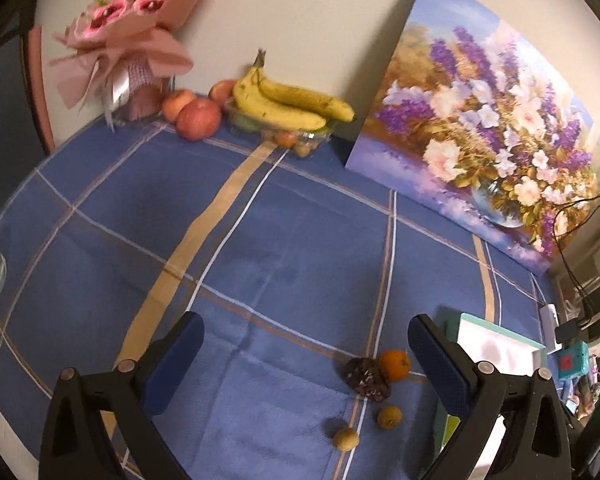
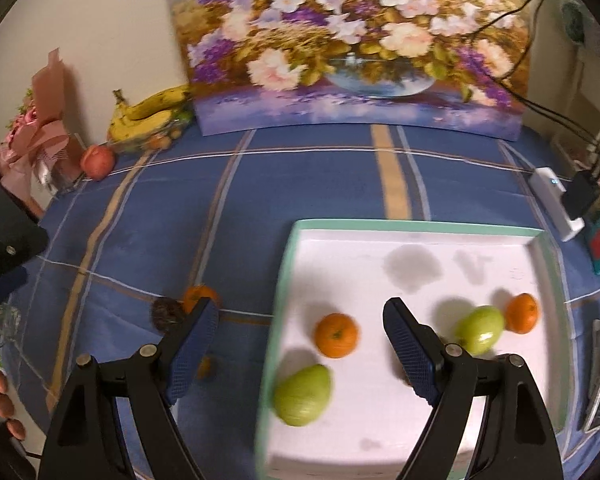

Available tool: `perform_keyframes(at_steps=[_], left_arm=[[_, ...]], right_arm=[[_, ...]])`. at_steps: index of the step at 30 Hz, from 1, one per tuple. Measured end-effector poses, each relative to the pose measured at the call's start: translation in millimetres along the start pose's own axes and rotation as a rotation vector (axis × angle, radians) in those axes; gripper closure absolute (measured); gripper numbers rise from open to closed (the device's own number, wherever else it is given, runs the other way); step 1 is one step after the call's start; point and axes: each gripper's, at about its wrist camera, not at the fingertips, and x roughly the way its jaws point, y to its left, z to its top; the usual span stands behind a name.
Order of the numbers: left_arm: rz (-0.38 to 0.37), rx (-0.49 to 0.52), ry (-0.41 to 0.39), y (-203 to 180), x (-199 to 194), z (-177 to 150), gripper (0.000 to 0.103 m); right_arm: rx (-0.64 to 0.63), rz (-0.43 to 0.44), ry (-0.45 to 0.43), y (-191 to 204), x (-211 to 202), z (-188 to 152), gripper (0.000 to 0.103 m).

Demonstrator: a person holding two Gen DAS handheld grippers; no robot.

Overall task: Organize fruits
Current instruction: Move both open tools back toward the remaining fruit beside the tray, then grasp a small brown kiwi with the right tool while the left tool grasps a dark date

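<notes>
Blue plaid cloth point(image 1: 259, 264), round oranges point(image 2: 335, 335).

Two oranges point(image 2: 335, 335), two green fruits point(image 2: 303, 395) in tray point(image 2: 404, 225).

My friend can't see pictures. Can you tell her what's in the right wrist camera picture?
An open right tool hangs over a white tray on a blue checked cloth, holding nothing. In the tray lie two oranges and two green fruits. Bananas and a flower painting stand by the wall.
</notes>
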Motion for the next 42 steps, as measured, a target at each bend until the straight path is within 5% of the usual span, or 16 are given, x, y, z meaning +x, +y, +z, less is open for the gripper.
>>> perform_keyframes(at_steps=[6, 17, 28, 42], left_arm=[[0.012, -0.023, 0.09, 7.1, 26.9, -6.3, 0.0], [0.003, -0.066, 0.217, 14.9, 70.6, -12.4, 0.001], [0.007, -0.073, 0.275, 15.6, 94.3, -18.4, 0.001], [-0.041, -0.068, 0.301, 1.8, 101.8, -23.1, 0.001]], right_arm=[[-0.019, 0.07, 0.044, 24.4, 14.1, -1.6, 0.019], [-0.122, 0.1, 0.204, 58.3, 53.6, -18.5, 0.039], [-0.22, 0.101, 0.304, 81.0, 78.1, -36.3, 0.055], [-0.226, 0.127, 0.307, 82.1, 80.8, -35.6, 0.078]])
